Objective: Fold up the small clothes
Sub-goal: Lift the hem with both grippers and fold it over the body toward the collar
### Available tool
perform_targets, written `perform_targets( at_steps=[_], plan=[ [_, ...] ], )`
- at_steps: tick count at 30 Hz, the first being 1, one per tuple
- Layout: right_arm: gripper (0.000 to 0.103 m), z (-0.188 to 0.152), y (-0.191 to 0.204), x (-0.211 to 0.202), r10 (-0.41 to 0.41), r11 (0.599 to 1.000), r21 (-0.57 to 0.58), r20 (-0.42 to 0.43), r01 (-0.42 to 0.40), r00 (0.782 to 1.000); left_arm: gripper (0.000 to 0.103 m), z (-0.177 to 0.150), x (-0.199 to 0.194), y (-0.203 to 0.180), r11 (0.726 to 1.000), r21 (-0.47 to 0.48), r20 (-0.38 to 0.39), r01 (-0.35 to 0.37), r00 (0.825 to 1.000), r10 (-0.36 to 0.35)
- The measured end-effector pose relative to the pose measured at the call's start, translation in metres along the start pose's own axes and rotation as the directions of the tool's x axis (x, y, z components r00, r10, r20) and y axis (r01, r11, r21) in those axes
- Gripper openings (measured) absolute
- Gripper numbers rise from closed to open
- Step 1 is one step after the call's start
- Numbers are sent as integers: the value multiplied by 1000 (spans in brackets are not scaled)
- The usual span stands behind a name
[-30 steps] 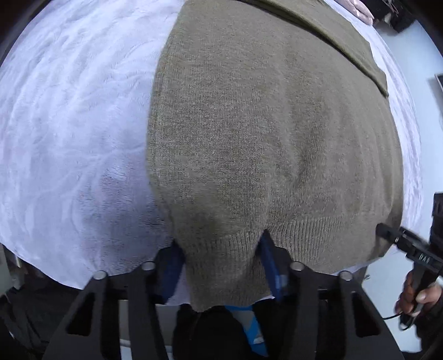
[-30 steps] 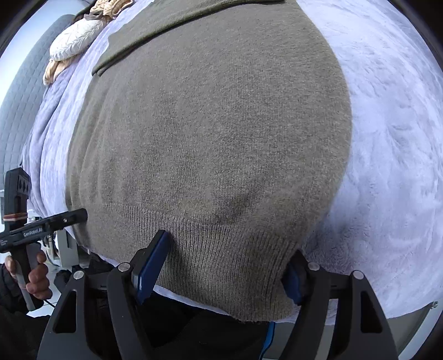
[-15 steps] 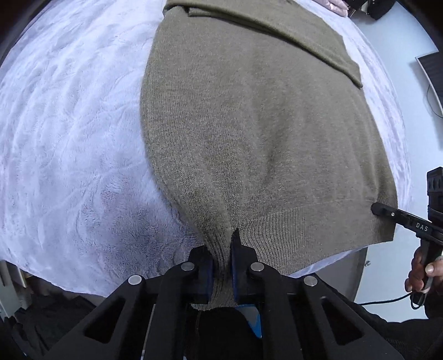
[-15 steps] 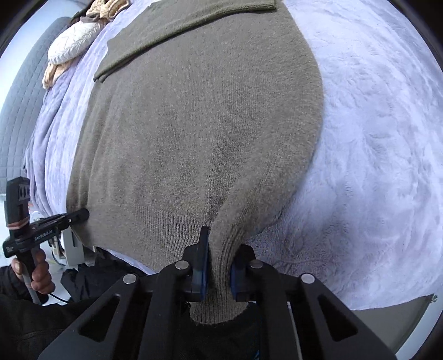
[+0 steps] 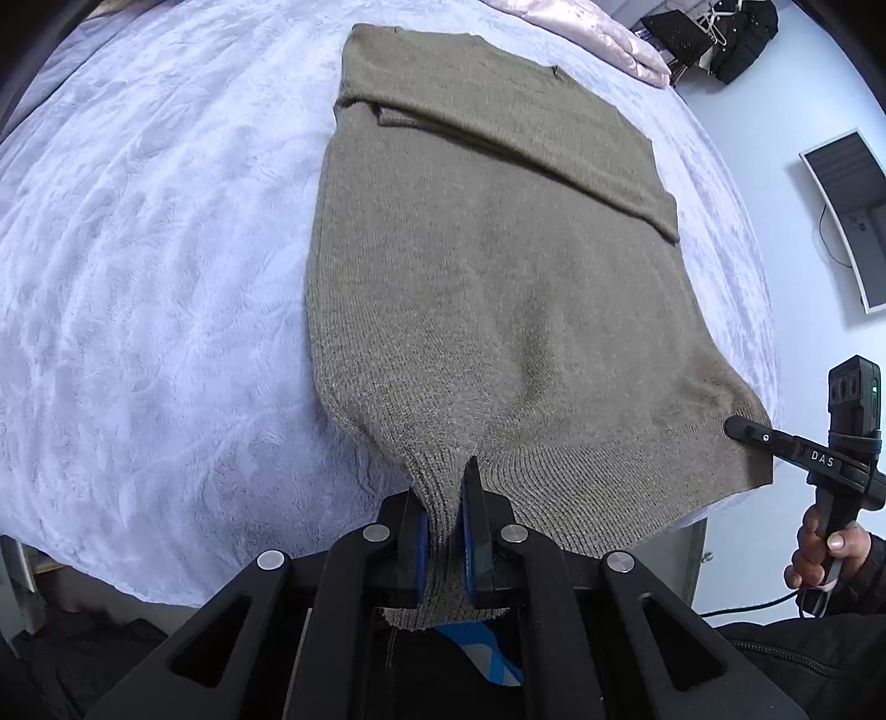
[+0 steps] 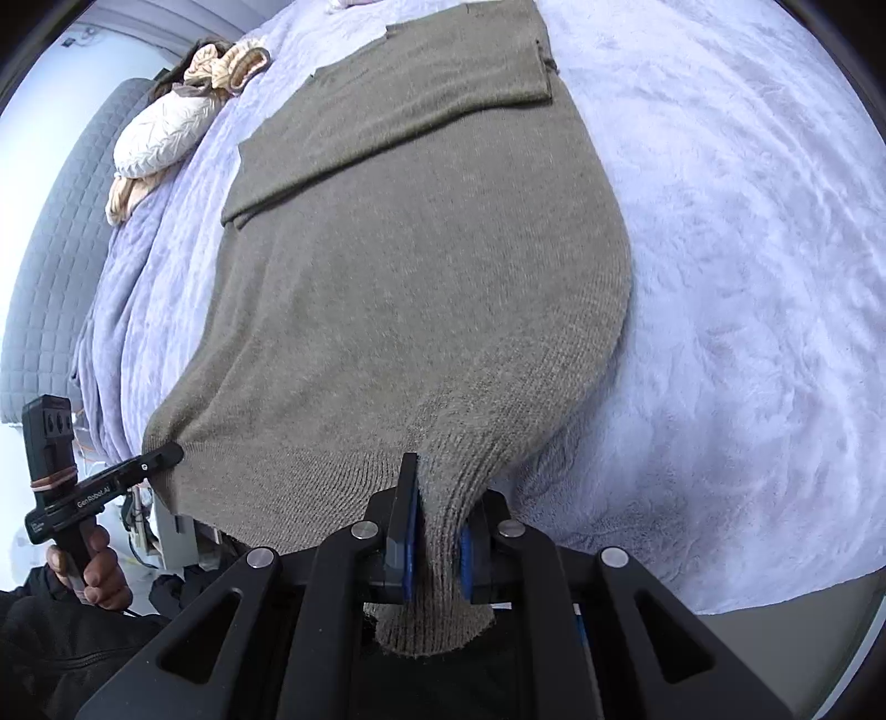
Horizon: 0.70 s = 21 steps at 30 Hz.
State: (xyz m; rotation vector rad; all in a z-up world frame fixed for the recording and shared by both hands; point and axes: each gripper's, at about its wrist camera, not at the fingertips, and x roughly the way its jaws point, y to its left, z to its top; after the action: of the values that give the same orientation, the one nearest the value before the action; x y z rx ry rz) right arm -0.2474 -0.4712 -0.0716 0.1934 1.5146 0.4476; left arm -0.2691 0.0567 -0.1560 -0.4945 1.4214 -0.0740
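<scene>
An olive-brown knit sweater (image 5: pixel 487 266) lies flat on a white fleece bed cover (image 5: pixel 138 249), its sleeves folded across the far part. It also fills the right wrist view (image 6: pixel 421 266). My left gripper (image 5: pixel 446 531) is shut on the ribbed hem at the sweater's near left corner. My right gripper (image 6: pixel 437 543) is shut on the ribbed hem at the near right corner. Both corners are lifted off the bed and the cloth is drawn taut between them. Each gripper shows in the other's view, the right one (image 5: pixel 742 429) and the left one (image 6: pixel 166 457).
Pale quilted clothes (image 6: pixel 166 138) lie by a grey padded headboard (image 6: pixel 61 243). Pink bedding (image 5: pixel 598 33) lies at the far corner. A monitor (image 5: pixel 853 216) stands by the wall at the right. The bed's near edge (image 5: pixel 111 576) runs just under both grippers.
Both grippers went from open around the hem to shut on it. Both have since pulled back and up, lifting the hem corners, so more of the sweater and bed shows.
</scene>
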Motion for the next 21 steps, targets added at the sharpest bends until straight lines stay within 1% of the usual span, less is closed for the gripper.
perform_targets(
  at_steps=[4, 8, 11, 13, 16, 18, 21],
  plan=[
    [12, 5, 8, -9, 15, 1000, 5, 40, -15, 999, 10, 4, -10, 5, 1000, -7, 13, 17, 1000, -17],
    [12, 10, 13, -23, 33, 999, 5, 86, -33, 996, 10, 13, -21, 1, 1000, -8, 29, 23, 999, -22],
    [12, 16, 19, -34, 52, 999, -9, 120, -51, 991, 10, 24, -35, -1, 999, -22, 70, 31, 997, -29],
    [12, 22, 21, -39, 56, 998, -18, 132, -54, 990, 10, 33, -42, -4, 999, -34, 98, 28, 995, -25],
    [12, 36, 22, -43, 54, 998, -31, 142, -50, 988, 10, 43, -49, -11, 999, -39, 120, 14, 993, -9],
    [12, 47, 24, -44, 51, 998, -43, 146, -45, 988, 10, 51, -47, -18, 999, -38, 122, -5, 992, 10],
    [12, 62, 27, -48, 57, 997, -64, 154, -48, 986, 10, 59, -46, -21, 998, -69, 125, -11, 992, 20]
  ],
)
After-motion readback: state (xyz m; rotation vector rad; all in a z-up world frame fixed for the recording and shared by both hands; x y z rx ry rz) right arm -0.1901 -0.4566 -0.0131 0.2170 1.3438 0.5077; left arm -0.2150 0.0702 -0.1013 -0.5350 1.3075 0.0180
